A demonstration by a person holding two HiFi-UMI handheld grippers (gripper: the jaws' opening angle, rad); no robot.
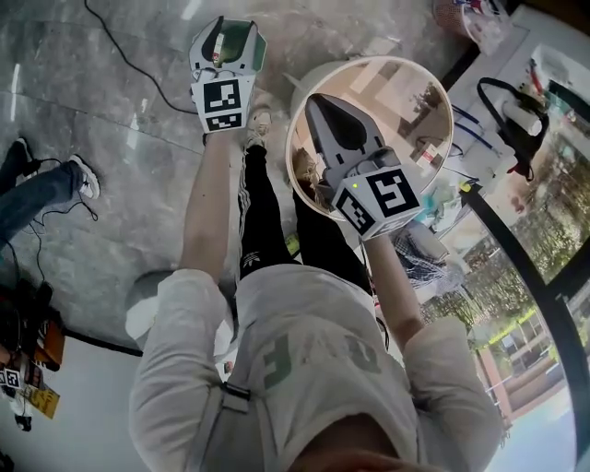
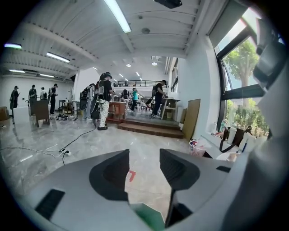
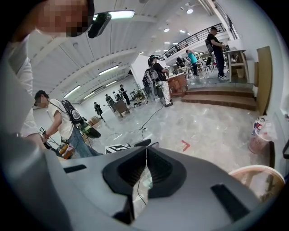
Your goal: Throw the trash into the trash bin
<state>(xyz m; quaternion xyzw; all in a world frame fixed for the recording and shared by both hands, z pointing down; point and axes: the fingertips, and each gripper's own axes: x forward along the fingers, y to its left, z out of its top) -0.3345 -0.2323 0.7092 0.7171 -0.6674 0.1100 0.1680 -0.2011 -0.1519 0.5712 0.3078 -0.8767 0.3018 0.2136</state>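
The round white trash bin (image 1: pixel 444 100) stands on the floor just in front of my feet; its pale rim (image 3: pixel 258 173) also shows at the lower right of the right gripper view. My right gripper (image 1: pixel 320 103) hangs over the bin's mouth with its dark jaws shut tip to tip (image 3: pixel 146 148), and I make out nothing between them. My left gripper (image 1: pixel 224 26) is to the left of the bin, over the floor. A green packet (image 2: pixel 151 217) sits low between its jaws, which stand partly apart and are closed on it.
My legs and a white shoe (image 1: pixel 259 122) are between the grippers. A black cable (image 1: pixel 120 57) crosses the marble floor, and another person's shoes (image 1: pixel 81 175) are at the left. A table with bags (image 1: pixel 516 120) borders the right. A small lined basket (image 3: pixel 258 135) stands beyond the bin.
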